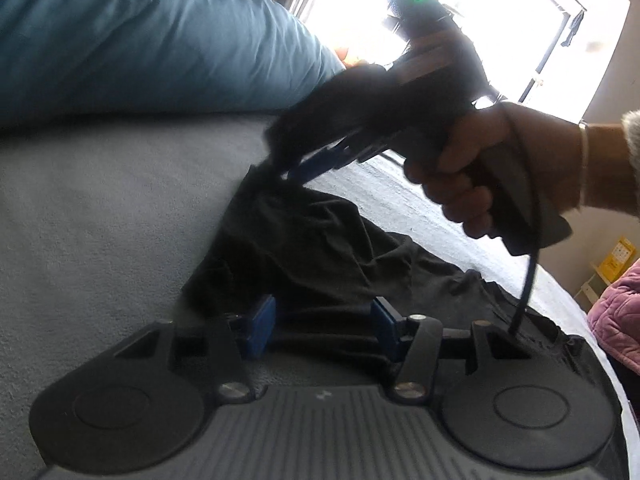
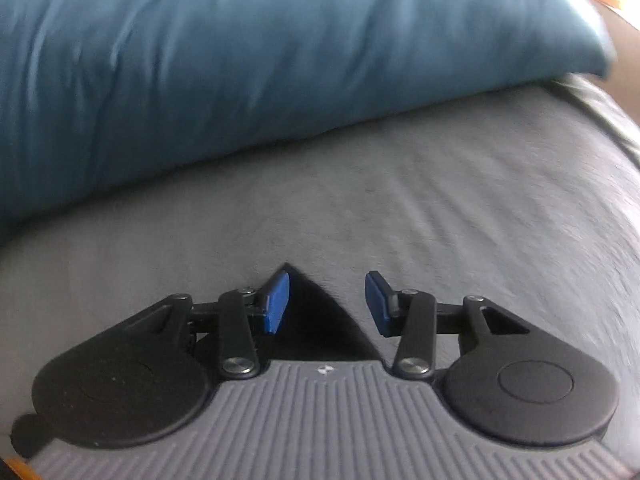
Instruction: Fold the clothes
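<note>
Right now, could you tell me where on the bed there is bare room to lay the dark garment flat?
The grey sheet lies bare between the blue pillow and the right gripper, out to the bed's far edge. In the left view it is crowded: the dark garment is bunched between the left gripper and the person's hand.

In the left wrist view, the garment [image 1: 320,248] lies on the bed [image 1: 100,208], running from frame centre toward the lower right. The left hand-held gripper [image 1: 324,330] sits at the bottom centre, the garment's near edge between its fingers. The right hand-held gripper [image 1: 316,160], held by a hand [image 1: 492,168] at right, is above it at frame centre, at the garment's far edge. The pillow [image 1: 140,40] fills the upper left, resting on the bed behind the garment. A quilted item [image 1: 616,320] sits at the right edge.
</note>
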